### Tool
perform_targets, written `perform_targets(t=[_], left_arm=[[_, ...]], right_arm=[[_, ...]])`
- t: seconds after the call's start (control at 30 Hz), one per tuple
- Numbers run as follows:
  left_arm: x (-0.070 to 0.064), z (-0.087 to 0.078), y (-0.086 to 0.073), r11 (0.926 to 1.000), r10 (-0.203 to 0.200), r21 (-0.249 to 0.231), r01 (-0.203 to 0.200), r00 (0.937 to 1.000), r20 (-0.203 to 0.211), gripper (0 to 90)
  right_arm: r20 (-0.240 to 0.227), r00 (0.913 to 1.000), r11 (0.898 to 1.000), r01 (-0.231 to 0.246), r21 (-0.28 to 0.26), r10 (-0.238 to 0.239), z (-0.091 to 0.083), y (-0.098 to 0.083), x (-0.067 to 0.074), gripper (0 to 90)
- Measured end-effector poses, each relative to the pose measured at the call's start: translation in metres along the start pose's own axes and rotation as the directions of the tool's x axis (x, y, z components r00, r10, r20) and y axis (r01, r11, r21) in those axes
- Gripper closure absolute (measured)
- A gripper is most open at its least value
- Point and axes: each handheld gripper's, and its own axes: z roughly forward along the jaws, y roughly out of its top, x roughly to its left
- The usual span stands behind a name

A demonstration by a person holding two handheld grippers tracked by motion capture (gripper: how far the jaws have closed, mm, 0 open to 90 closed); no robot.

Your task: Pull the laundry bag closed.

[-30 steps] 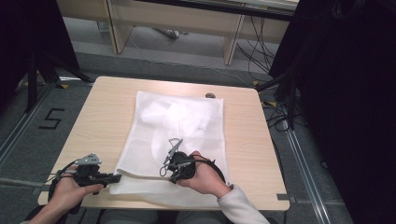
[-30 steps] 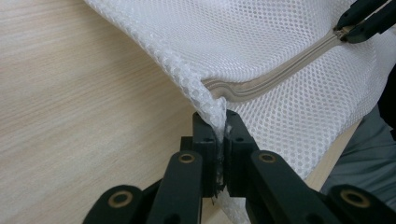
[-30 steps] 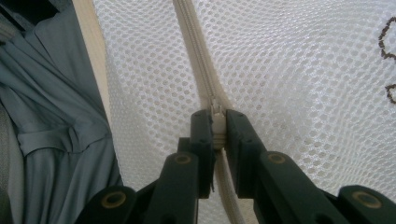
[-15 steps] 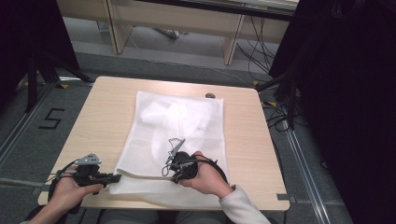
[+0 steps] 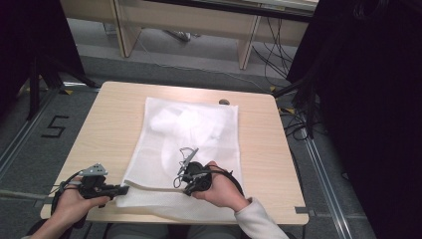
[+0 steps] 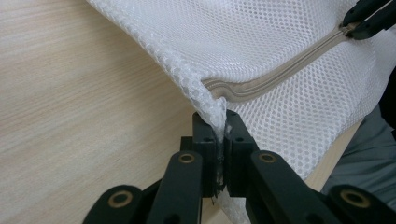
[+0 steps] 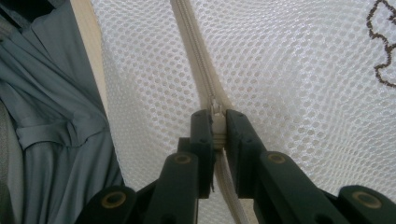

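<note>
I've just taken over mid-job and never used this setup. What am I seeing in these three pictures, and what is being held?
No robot arm here: a person holds a two-jaw tool in each hand. The high view looks down on a wooden table with a white mesh laundry bag lying flat on it. The other two pictures come from cameras riding on the tools, looking along their black jaws. The left gripper is shut on the bag's corner, right by the end of the beige zipper. The right gripper is shut on the zipper pull, farther along the bag's near edge. In the high view, the left hand sits at the near left corner.
</note>
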Motion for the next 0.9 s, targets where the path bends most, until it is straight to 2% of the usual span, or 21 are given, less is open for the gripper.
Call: perform_targets(t=[0.03,0.13,0.2,0.23,0.47,0.53,0.57,0.63,0.7,0.77,0.9], left_arm=[[0.0,0.0,0.0,1.0,0.001,0.001,-0.001,1.0,-0.003,85.2],[0.0001,0.0,0.0,1.0,0.0,0.0,0.0,1.0,0.0,85.2],[0.0001,0.0,-0.0001,1.0,0.0,0.0,0.0,1.0,0.0,85.3],[0.0002,0.0,0.0,1.0,0.001,-0.001,-0.001,1.0,0.002,85.2],[0.0002,-0.0001,-0.0001,1.0,0.004,-0.001,-0.004,1.0,-0.002,85.3],[0.0004,-0.0005,-0.0001,1.0,0.003,0.003,-0.003,1.0,-0.003,85.3],[0.0003,-0.0004,-0.0001,1.0,0.001,0.001,-0.001,1.0,-0.002,85.3],[0.0003,-0.0003,-0.0002,1.0,0.002,0.001,-0.002,1.0,-0.005,85.3],[0.0003,0.0,-0.0001,1.0,-0.003,-0.002,0.003,1.0,-0.002,85.3],[0.0002,0.0,-0.0001,1.0,-0.002,-0.001,0.002,1.0,-0.003,85.3],[0.0002,-0.0001,-0.0001,1.0,-0.002,-0.001,0.002,1.0,-0.004,85.3]], right_arm=[[0.004,0.9997,1.0,-0.023,0.008,0.023,-0.0012,-0.0007,0.0005,82.3],[0.011,0.9991,0.999,-0.042,0.011,0.042,-0.0025,-0.0014,0.0011,82.3],[0.004,0.9995,0.999,-0.032,0.008,0.032,-0.0021,-0.0014,0.0007,82.3],[0.001,0.9999,1.0,-0.012,-0.005,0.012,-0.0017,-0.0013,-0.0001,82.3],[0.006,1.0,1.0,-0.005,0.008,0.005,-0.0023,-0.0022,-0.0006,82.3],[0.012,0.9989,0.999,-0.045,0.021,0.045,-0.0039,-0.0033,0.0008,82.3],[-0.005,0.9989,0.999,-0.046,0.011,0.046,-0.0036,-0.0034,0.001,82.3],[0.003,0.9998,1.0,-0.019,0.002,0.019,-0.0034,-0.0051,-0.0016,82.3],[0.015,0.9993,0.999,-0.036,0.019,0.036,-0.0053,-0.0064,-0.0013,82.3],[0.008,0.9997,1.0,-0.022,0.003,0.022,-0.0052,-0.0072,-0.0019,82.3],[0.015,0.999,0.999,-0.043,0.017,0.043,-0.0067,-0.0083,-0.0012,82.3]])
